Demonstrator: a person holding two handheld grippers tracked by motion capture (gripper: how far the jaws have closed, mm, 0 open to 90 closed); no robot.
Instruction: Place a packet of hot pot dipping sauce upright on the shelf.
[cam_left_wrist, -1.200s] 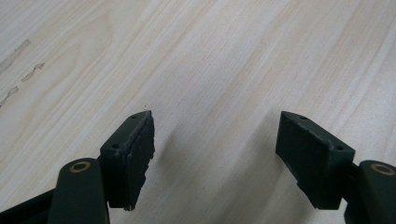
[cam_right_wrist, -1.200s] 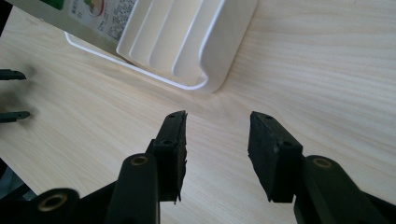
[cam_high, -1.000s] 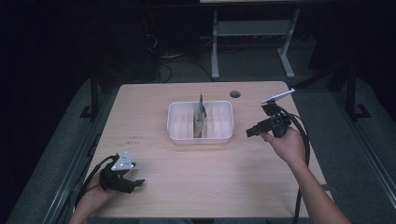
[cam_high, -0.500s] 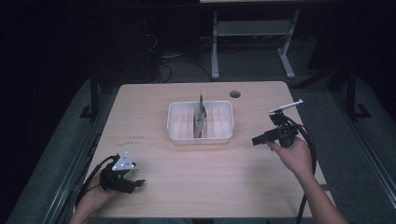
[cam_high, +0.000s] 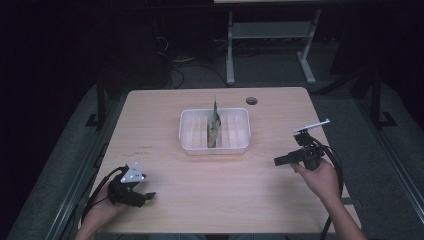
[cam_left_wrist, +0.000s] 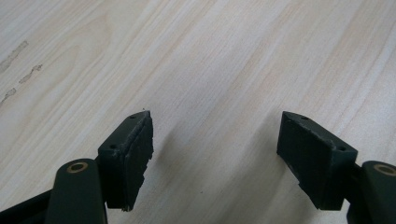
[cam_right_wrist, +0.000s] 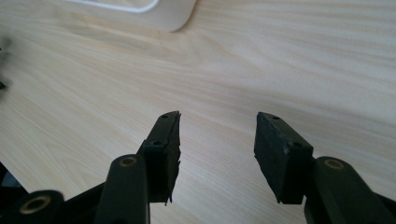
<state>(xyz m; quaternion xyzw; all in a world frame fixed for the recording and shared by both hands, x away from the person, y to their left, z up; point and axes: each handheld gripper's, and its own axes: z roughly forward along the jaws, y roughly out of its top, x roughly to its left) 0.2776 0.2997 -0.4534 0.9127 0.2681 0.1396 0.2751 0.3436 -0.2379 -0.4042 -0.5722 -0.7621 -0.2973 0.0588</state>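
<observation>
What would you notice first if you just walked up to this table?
A white tray sits mid-table with a green leafy thing standing up in it. Next you'd see two black grippers, both open and empty: the left gripper at the near left corner, the right gripper right of the tray.

A lab or test room: a bare wooden counter (cam_high: 215, 200) stands on grey floor in the dark, with loose cables (cam_high: 175, 70) and a metal stand (cam_high: 270, 45) behind the counter.

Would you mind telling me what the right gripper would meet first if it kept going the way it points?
Probably the bare table: the right gripper points down at it, open and empty. The white tray lies off to one side.
</observation>
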